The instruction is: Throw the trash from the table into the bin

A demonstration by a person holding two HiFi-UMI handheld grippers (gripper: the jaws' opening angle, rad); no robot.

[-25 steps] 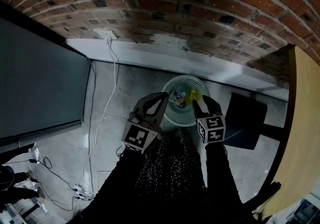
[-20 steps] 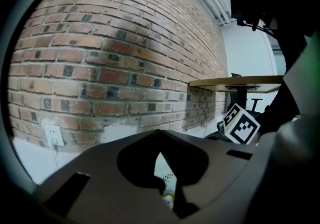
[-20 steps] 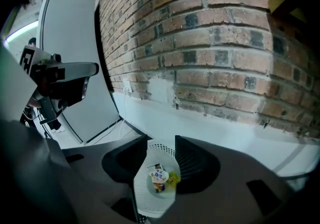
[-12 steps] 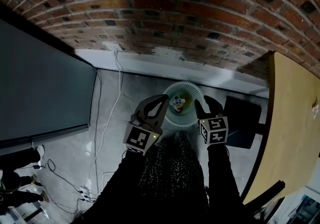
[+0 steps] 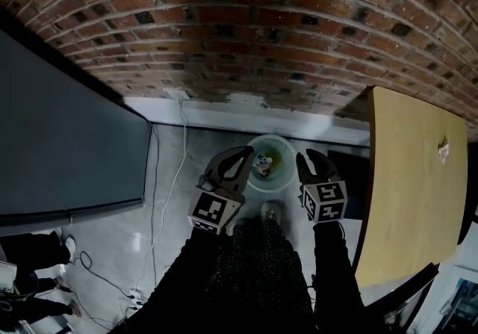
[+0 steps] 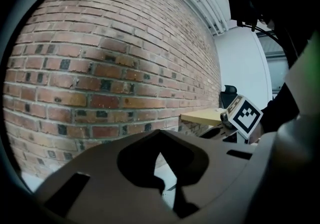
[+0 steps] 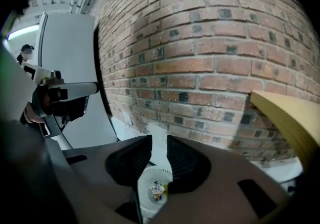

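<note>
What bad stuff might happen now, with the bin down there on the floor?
The bin stands right in front of the person's shoe, so a step forward might kick it over and spill the trash inside. A small scrap lies on the table, off to the side of where the person is looking. It may get forgotten and never reach the bin.

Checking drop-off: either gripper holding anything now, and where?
Nothing held. Left gripper shut, empty; right gripper jaws have just been closing, nothing between them.

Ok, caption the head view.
Above the white bin of trash hover the left tool and the empty right tool, jaws just closing.
</note>
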